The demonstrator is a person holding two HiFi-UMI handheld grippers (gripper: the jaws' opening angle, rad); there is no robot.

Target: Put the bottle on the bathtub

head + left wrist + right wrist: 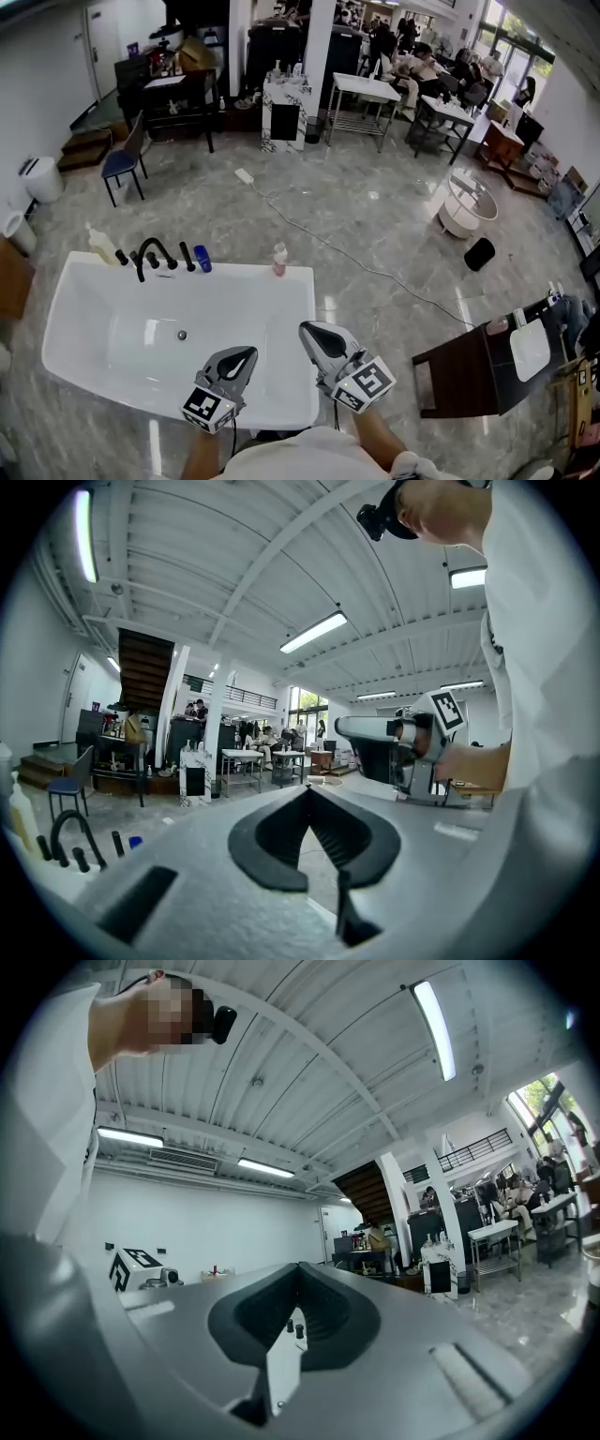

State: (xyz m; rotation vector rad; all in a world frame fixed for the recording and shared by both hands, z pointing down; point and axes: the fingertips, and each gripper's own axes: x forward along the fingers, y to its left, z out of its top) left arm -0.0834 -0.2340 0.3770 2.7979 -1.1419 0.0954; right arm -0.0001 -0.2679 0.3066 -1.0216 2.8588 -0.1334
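Both grippers hover over the bathtub's (302,375) near rim. Left gripper (247,354) (307,795): jaws together at the tips, nothing between them. Right gripper (306,329) (298,1270) just beside it, same story, closed and empty. The pink bottle (279,260) stands upright on the bathtub's far rim, right of the black faucet (150,253), well apart from both grippers.

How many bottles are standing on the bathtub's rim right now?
3, all on the bathtub far rim: a pale bottle at the left corner, a small blue bottle just right of the black tap, a pink bottle near the right corner. Part of the near rim is hidden.
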